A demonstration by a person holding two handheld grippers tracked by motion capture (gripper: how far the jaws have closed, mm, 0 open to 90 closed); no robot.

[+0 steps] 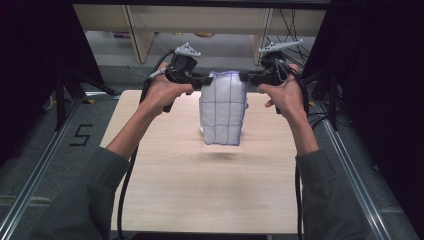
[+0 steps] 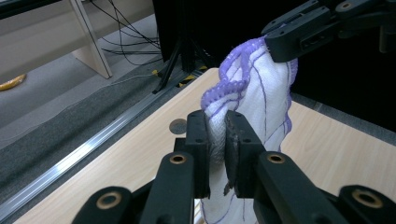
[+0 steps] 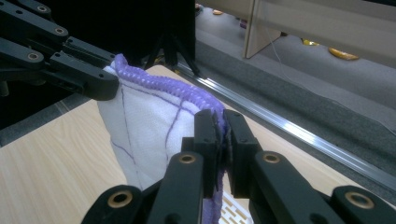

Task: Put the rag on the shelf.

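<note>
White cloth, purple grid lines, purple scalloped edging; hangs folded, top corners pinched, above surface.

The person wears long grey-green sleeves, pushed up so the forearms are bare. Each hand carries a black gripper. The left gripper and the right gripper both have a grey three-cornered plate on top. A black cable trails from each gripper along the sleeve. In the left gripper view, the jaws are flat black blocks on black link bars, and the bars have round brass-coloured pins at the joints.
</note>
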